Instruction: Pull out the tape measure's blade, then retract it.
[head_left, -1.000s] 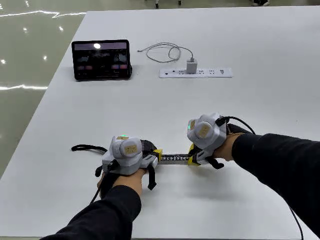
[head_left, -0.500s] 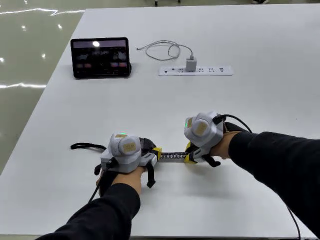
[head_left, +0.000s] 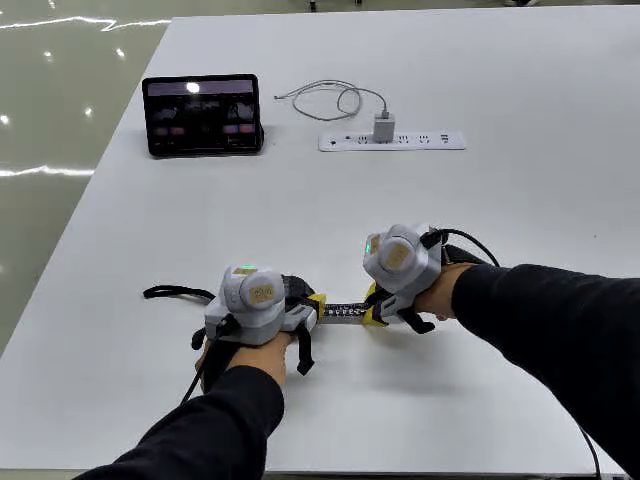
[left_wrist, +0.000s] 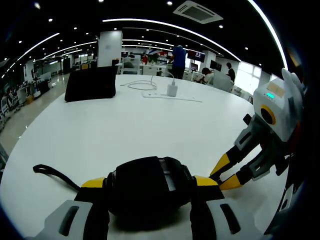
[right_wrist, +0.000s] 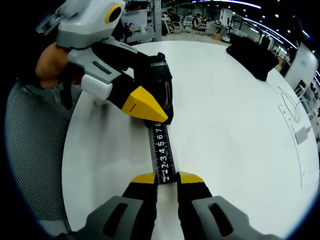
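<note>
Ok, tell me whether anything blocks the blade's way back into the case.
Nothing visible does. The blade runs bare across the table from the right gripper into the case, which the left gripper clamps.

Bright, even overhead light. Ceiling strips (left_wrist: 165, 23) glare on glossy floor (head_left: 60, 100). Soft shadows on table (head_left: 500, 200). Gripper views bow at edges.
</note>
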